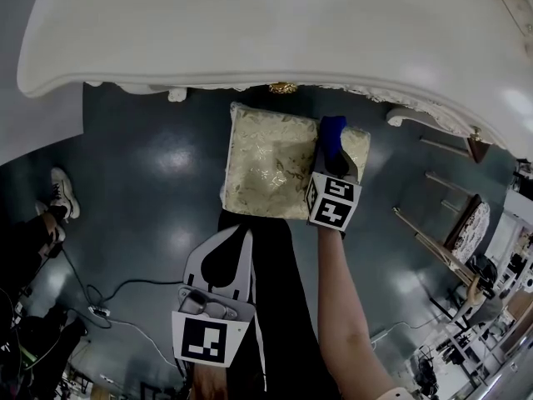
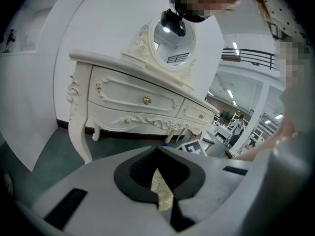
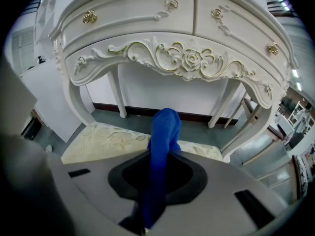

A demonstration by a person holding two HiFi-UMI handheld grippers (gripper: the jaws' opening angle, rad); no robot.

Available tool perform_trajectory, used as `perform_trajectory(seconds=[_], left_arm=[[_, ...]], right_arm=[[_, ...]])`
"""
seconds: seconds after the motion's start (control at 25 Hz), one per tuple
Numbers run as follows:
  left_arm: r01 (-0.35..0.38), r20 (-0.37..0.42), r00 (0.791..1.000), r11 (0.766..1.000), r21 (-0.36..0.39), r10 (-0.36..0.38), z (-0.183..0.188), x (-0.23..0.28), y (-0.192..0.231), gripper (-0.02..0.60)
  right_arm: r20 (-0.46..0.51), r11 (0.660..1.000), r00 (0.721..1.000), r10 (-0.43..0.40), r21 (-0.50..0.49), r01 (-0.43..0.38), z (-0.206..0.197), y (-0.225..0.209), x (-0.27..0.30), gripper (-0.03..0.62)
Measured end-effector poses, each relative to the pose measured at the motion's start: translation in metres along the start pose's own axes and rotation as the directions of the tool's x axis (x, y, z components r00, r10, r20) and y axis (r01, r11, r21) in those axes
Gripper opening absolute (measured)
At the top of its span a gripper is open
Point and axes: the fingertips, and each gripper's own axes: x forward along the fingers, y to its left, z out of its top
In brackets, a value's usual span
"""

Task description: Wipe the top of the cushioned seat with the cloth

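Right gripper (image 1: pixel 336 162): its jaws are pinching a blue cloth (image 1: pixel 331 137), which is standing up as a folded ridge beyond the jaw tips in the right gripper view (image 3: pixel 160 154).
Cloth position: it is hanging over the right part of the cushioned seat (image 1: pixel 266 161), close to the far right corner; whether it is touching the fabric cannot be told.
Left gripper (image 1: pixel 241 234): it is hovering near the seat's near edge with its jaws pressed together and carrying nothing; in its own view (image 2: pixel 158 151) only a thin sliver of the gold-patterned cushion is showing through the slit behind the tips.
Seat edges: the seat's far edge is lying just in front of the white dressing table (image 1: pixel 250 32), and its near edge is meeting the person's dark clothing. The left edge is facing bare floor (image 1: pixel 158 165).
Open room: the grey floor is stretching wide to the seat's left. On the right, a narrower strip is separating the seat from a table leg and a wooden chair (image 1: pixel 462 223).
Overhead limit: in the right gripper view the table's carved apron (image 3: pixel 189 60) is spanning above the cloth (image 3: pixel 164 132) and the seat (image 3: pixel 106 141).
Floor clutter: 1 white shoe (image 1: pixel 62 194) and a cable (image 1: pixel 125 294) are lying far left, well apart from the seat.
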Motion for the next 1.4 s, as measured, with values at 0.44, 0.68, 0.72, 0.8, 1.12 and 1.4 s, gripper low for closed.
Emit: perform_trajectory(seconds=[0.44,0.68,0.72,0.8,1.12,1.4], left_arm=[[-0.027,0.012,1.000,0.999,-0.017,0.027,-0.001,-0.008,0.010,-0.002],[-0.043,0.025,0.999,0.999,-0.029,0.043,0.000,-0.013,0.018,-0.002],[-0.044,0.027,0.999,0.999,-0.032,0.045,0.000,-0.014,0.019,-0.002],[-0.048,0.027,0.998,0.998,-0.035,0.049,0.000,-0.016,0.021,-0.002],[-0.054,0.032,0.998,0.998,-0.038,0.055,0.002,-0.020,0.027,-0.002],[-0.061,0.031,0.998,0.997,-0.047,0.062,0.000,-0.023,0.033,-0.002]], right_arm=[[0.005,0.999,1.000,0.025,-0.024,-0.025,0.006,0.024,0.003,0.067],[0.008,0.999,0.999,0.042,-0.033,-0.042,0.010,0.042,0.004,0.067],[0.008,0.998,0.999,0.045,-0.035,-0.045,0.010,0.044,0.005,0.066],[0.008,0.998,0.999,0.051,-0.038,-0.051,0.012,0.049,0.005,0.067],[0.009,0.998,0.998,0.055,-0.028,-0.055,0.015,0.062,0.005,0.066],[0.018,0.997,0.998,0.068,-0.035,-0.067,0.018,0.075,0.006,0.067]])
